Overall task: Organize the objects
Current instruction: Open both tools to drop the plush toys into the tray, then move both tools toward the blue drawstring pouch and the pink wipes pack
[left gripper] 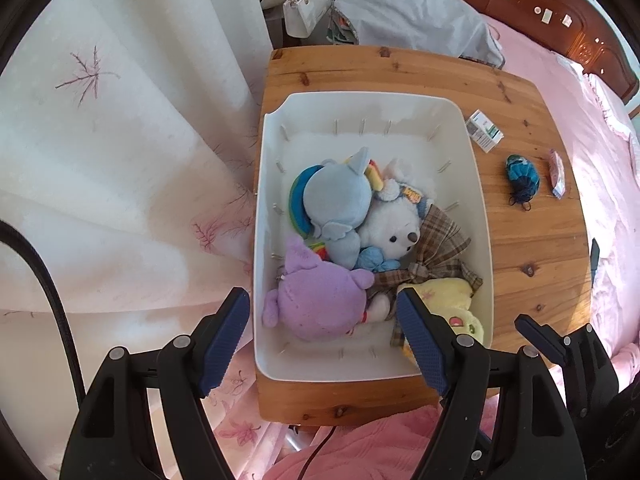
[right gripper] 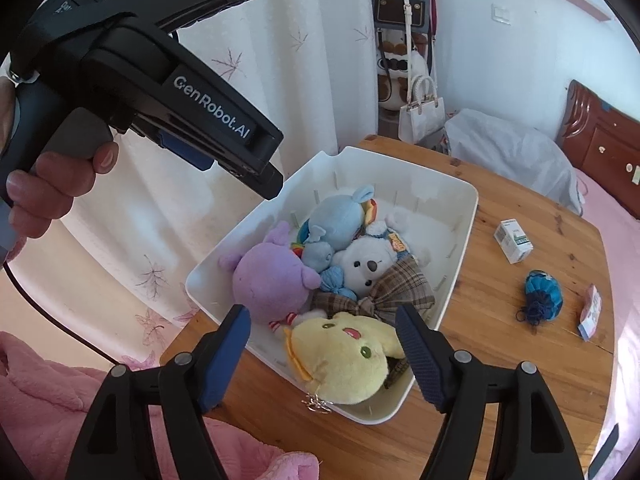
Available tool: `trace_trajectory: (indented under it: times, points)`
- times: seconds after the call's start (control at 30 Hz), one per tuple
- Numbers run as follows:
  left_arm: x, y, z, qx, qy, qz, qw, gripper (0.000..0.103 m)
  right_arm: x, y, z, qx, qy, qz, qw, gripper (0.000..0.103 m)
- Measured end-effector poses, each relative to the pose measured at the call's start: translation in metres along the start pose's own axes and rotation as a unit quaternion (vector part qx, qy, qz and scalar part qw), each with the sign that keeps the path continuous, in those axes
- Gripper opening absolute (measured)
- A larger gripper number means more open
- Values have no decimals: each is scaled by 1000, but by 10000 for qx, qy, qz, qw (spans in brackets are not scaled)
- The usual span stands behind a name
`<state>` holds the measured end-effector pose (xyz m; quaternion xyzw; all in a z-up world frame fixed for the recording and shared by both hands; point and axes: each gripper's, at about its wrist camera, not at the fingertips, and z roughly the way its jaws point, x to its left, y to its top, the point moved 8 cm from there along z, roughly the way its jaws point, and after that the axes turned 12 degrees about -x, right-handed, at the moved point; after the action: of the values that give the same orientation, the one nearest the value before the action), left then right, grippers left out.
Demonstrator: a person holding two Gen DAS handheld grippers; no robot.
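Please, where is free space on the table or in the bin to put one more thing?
In the white bin the far end is bare, beyond the blue toy and white bear. The near half is crowded. On the table, bare wood lies to the right of the bin, nearer than the small box and blue pouch, and along the far edge.

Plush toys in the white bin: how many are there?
4: purple at the curtain side, blue behind it, white bear in the middle, yellow nearest. Others may be hidden underneath.
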<state>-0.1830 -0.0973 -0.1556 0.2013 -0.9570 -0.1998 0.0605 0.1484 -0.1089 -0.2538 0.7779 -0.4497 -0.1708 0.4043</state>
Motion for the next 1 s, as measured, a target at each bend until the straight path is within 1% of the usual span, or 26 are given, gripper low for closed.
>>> trace_trajectory:
  times: [0.2, 0.3, 0.37, 0.63, 0.67, 0.73, 0.9, 1.0]
  points:
    - [-9, 1, 1, -106, -183, -397, 9990, 79, -15, 3, -7, -100, -164, 60, 9998, 77]
    - [-17, 4, -3, -306, -261, -564, 9976, 79, -25, 4, -12, -178, -282, 69, 9994, 78]
    - [-25, 8, -8, -505, -271, -556, 9968, 79, -35, 5, -17, -240, -370, 105, 9990, 78]
    - [-71, 22, -17, -1032, -749, -577, 9902, 79, -79, 8, -40, -469, -769, 279, 9955, 78]
    - [-78, 16, -18, -1163, -806, -913, 9857, 79, -85, 8, -44, -509, -819, 315, 9948, 78]
    - [-91, 22, -21, -1300, -875, -908, 9835, 79, -99, 9, -51, -613, -906, 396, 9932, 78]
    - [-118, 37, -28, -1583, -910, -847, 9795, 79, -137, 12, -71, -856, -1155, 655, 9874, 78]
    - [-131, 42, -29, -1668, -957, -842, 9777, 79, -161, 12, -80, -960, -1284, 854, 9834, 78]
